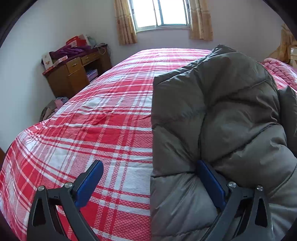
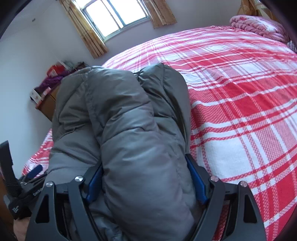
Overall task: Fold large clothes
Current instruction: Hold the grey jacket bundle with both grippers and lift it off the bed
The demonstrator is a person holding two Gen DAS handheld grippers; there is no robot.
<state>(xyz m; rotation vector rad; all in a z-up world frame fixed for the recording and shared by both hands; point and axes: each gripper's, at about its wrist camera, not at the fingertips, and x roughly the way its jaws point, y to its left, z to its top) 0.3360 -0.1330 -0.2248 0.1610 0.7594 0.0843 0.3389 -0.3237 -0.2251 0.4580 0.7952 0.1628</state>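
A grey padded jacket [image 1: 219, 115] lies bunched on the red and white plaid bed cover [image 1: 96, 118]. My left gripper [image 1: 150, 178] is wide open at the jacket's left edge; its right finger [image 1: 211, 183] presses into the padding and its left finger [image 1: 89, 183] is over the bare cover. In the right wrist view the jacket [image 2: 126, 129] fills the middle. My right gripper [image 2: 146, 178] is open, and a thick fold of the jacket lies between its two fingers. The left gripper [image 2: 35, 171] shows at that view's lower left.
The bed cover [image 2: 241, 103] spreads wide to the right. A pink quilt [image 2: 258, 24] lies at the bed's far right end. A wooden desk [image 1: 74, 74] piled with clothes and boxes stands by the left wall. A curtained window [image 1: 161, 13] is behind the bed.
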